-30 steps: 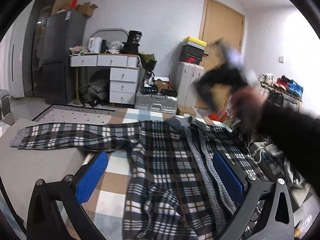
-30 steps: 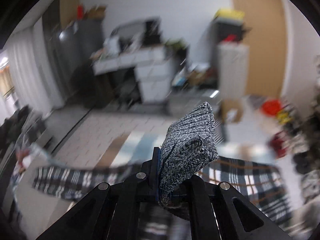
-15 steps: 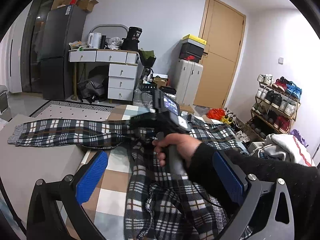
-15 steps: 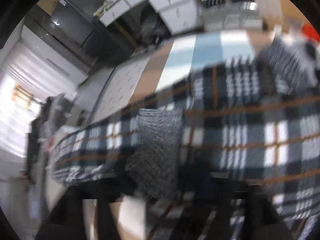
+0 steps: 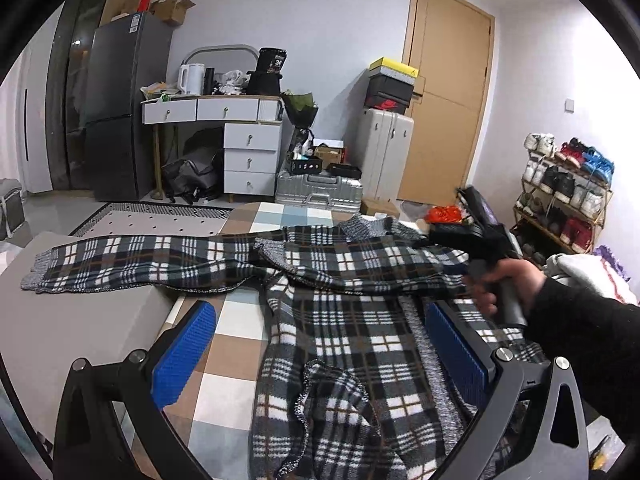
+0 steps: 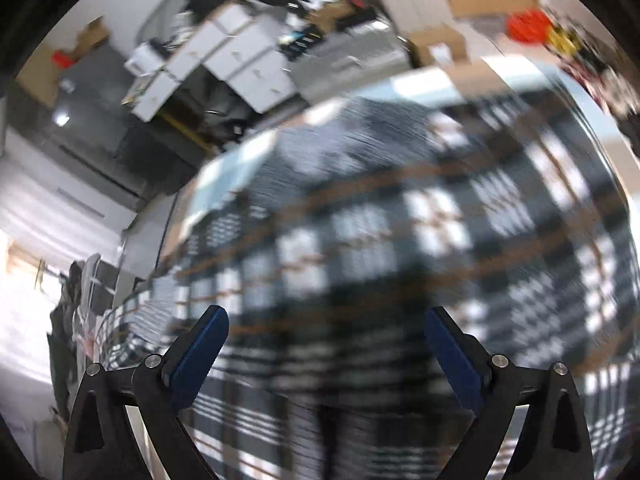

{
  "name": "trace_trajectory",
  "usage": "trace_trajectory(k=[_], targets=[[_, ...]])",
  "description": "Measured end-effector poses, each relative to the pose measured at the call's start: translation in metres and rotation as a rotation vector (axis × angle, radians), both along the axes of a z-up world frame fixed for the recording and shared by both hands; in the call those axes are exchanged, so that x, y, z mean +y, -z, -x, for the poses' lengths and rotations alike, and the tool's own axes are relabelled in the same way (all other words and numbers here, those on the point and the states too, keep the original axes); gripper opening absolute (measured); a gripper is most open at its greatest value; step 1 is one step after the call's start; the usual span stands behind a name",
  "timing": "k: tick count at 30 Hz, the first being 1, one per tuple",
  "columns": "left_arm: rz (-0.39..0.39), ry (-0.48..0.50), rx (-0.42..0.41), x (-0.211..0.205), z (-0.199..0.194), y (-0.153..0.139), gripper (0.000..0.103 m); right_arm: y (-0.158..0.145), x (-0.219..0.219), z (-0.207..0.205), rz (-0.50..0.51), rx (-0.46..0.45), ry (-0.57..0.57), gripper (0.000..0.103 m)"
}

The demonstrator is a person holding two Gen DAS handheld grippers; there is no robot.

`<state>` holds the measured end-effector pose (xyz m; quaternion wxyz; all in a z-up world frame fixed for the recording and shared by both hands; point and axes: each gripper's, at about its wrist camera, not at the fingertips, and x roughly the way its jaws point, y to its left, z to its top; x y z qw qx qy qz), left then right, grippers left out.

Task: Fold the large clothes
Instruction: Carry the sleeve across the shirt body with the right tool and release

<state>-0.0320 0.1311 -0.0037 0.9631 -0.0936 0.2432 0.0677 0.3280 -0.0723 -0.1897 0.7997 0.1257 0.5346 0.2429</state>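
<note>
Ahead of the left hand-held gripper, a pale grey wall (image 5: 328, 20) backs a white desk with drawers (image 5: 224, 120) cluttered with a kettle (image 5: 190, 78). Left of the desk stands a dark fridge (image 5: 120, 108) topped with cardboard boxes (image 5: 172, 8). Right of it, a grey cabinet (image 5: 384, 152) carries stacked shoeboxes (image 5: 390, 86) beside a tan wooden door (image 5: 444, 96). A shoe rack (image 5: 560, 188) lines the far right wall. A patterned rug (image 5: 156, 218) lies on the floor, and a silver case (image 5: 320, 194) sits below the desk's end.
</note>
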Motion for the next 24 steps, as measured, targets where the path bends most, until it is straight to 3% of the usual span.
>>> trace_trajectory(k=[2, 4, 7, 12, 14, 17, 21, 24], targets=[[-0.014, -0.011, 0.011, -0.001, -0.003, 0.003, 0.102, 0.020, -0.011, -0.003, 0.029, 0.071, 0.017, 0.100], [-0.030, -0.028, 0.028, -0.003, -0.007, 0.007, 0.102, 0.012, -0.014, 0.009, -0.008, 0.014, 0.008, 0.100], [-0.033, -0.040, 0.061, 0.000, -0.012, 0.012, 0.102, 0.006, -0.027, 0.027, -0.170, 0.059, -0.004, 0.100], [-0.064, -0.095, 0.069, 0.007, -0.012, 0.014, 0.102, -0.030, -0.052, 0.104, -0.408, -0.027, -0.031, 0.102], [-0.062, -0.115, 0.072, 0.010, -0.012, 0.014, 0.102, -0.040, -0.065, 0.140, -0.453, -0.086, -0.027, 0.103], [-0.074, -0.157, 0.073, 0.016, -0.012, 0.015, 0.102, -0.055, -0.054, 0.193, -0.440, -0.209, -0.034, 0.103], [-0.098, -0.207, 0.101, 0.023, -0.011, 0.017, 0.102, -0.077, -0.051, 0.262, -0.319, -0.487, -0.055, 0.103], [-0.042, -0.233, 0.142, 0.044, -0.007, 0.014, 0.102, -0.085, -0.056, 0.303, -0.302, -0.648, -0.074, 0.103]])
